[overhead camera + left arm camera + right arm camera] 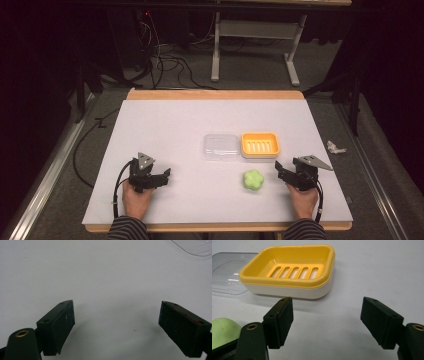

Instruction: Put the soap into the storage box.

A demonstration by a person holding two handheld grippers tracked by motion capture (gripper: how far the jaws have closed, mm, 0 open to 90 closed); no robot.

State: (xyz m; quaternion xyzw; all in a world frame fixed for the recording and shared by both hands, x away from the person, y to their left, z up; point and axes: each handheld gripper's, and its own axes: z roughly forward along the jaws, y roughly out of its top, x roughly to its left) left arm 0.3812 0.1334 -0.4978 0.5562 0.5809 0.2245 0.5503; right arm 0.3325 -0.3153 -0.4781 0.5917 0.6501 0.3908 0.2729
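A yellow soap dish (260,144) with a slotted floor stands on the white table sheet (165,125), right of centre. A clear plastic lid (220,146) lies flat against its left side. A pale green flower-shaped soap (253,180) rests nearer the front, below the dish. My right gripper (278,170) sits to the right of the soap, open and empty; in the right gripper view its jaws frame bare sheet in front of the soap dish (289,270), with the green soap (223,331) at lower left. My left gripper (165,176) rests at front left, open over bare sheet (112,285).
A crumpled white scrap (335,147) lies off the sheet's right edge. Cables (165,60) and a table frame (255,45) stand on the floor beyond the far edge. The clear lid's corner (197,247) shows at the top right of the left gripper view.
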